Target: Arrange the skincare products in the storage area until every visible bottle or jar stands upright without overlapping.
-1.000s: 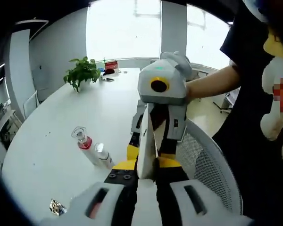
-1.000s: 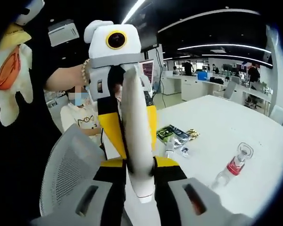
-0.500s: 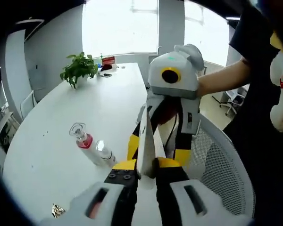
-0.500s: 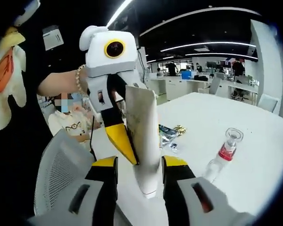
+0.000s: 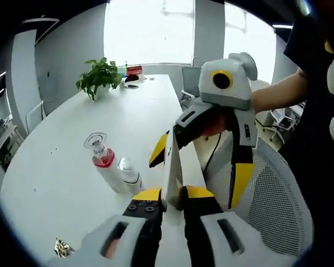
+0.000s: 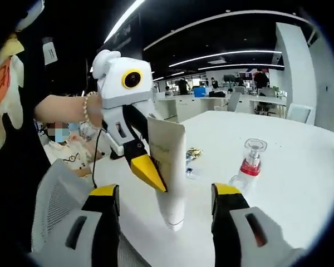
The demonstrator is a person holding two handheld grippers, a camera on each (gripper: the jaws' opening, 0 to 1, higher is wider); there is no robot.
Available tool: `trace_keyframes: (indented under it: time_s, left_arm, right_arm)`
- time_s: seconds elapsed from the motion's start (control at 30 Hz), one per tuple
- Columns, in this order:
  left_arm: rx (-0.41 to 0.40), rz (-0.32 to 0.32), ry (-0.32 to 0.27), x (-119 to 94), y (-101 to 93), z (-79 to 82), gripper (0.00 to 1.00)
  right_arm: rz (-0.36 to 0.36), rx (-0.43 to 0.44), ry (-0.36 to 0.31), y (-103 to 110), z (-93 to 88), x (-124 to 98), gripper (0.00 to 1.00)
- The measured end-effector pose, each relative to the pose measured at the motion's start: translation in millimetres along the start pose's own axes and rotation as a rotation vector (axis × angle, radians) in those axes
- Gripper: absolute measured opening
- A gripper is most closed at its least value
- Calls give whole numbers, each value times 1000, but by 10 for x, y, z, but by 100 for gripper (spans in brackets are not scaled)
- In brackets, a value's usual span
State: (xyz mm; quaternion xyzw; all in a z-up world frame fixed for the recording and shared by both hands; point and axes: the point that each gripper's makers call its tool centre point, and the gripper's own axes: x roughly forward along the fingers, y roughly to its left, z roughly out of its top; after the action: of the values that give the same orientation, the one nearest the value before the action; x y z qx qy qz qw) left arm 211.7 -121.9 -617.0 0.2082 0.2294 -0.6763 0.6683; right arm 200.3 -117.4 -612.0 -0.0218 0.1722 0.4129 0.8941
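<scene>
A white tube (image 5: 172, 161) stands cap-down over the table edge, and my left gripper (image 5: 173, 193) is shut on it. In the right gripper view the same tube (image 6: 168, 167) hangs between the spread jaws of my right gripper (image 6: 165, 189), which is open and clear of it. The left gripper (image 6: 150, 173) pinches the tube from the left there. In the left gripper view the right gripper (image 5: 200, 164) straddles the tube, open. On the white table (image 5: 55, 139) a clear bottle with a red collar (image 5: 103, 161) stands beside a smaller clear bottle (image 5: 128, 172). The red-collared bottle (image 6: 249, 161) is also seen upright.
A grey mesh chair (image 5: 267, 194) sits under both grippers at the table's edge. A potted plant (image 5: 100, 78) stands at the far end. A crumpled foil wrapper (image 5: 61, 247) lies near the front. Small packets (image 6: 192, 156) lie behind the tube. A person's arm holds each gripper.
My right gripper has opened and let go of the tube, its jaws now wide apart. The left gripper stays shut on the tube.
</scene>
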Motion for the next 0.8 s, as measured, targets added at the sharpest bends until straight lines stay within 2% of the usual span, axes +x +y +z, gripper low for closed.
trace_keyframes:
  time_s: [0.3, 0.6, 0.7, 0.8]
  left_arm:
    - [2, 62, 2, 77, 201, -132, 13]
    - [6, 70, 16, 174, 313, -232, 13]
    - [4, 74, 10, 201, 343, -252, 13]
    - [-5, 70, -20, 218, 394, -234, 13]
  right_arm:
    - [-92, 34, 10, -156, -144, -67, 90]
    - [-161, 69, 17, -288, -264, -167, 94]
    - [-175, 73, 18, -317, -279, -182, 94]
    - [-181, 72, 16, -324, -268, -177, 94]
